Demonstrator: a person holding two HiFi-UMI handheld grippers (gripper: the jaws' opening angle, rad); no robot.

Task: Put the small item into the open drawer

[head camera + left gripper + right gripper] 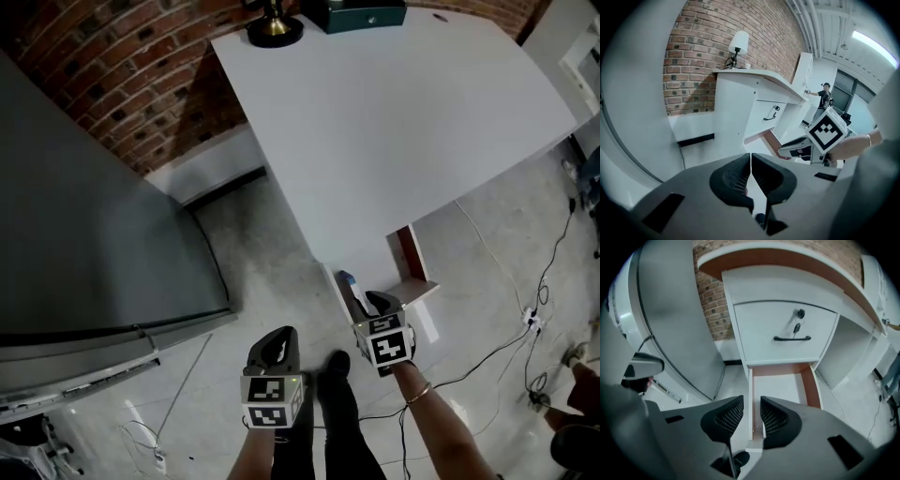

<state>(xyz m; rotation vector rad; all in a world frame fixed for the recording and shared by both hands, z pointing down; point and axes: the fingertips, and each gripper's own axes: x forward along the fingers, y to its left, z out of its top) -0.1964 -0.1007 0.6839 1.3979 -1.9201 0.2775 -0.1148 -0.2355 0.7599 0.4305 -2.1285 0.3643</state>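
The white desk (394, 122) has its lower drawer (780, 386) pulled open, white floor and brown side walls showing; I see nothing lying on the floor of it. The upper drawer (787, 331) is closed, with a black handle and a key. My right gripper (752, 411) hovers over the open drawer's near left corner, jaws apart and nothing between them. In the head view a small blue-and-white thing (347, 279) shows just beyond the right gripper (370, 302); where it rests I cannot tell. My left gripper (751, 164) is shut and empty, held lower left (275, 345).
A grey cabinet (84, 216) stands to the left, against a brick wall (122, 84). A lamp (274, 26) and a dark box (366, 13) sit at the desk's far edge. Cables (530, 319) trail over the floor at right. A person (824, 101) stands far off.
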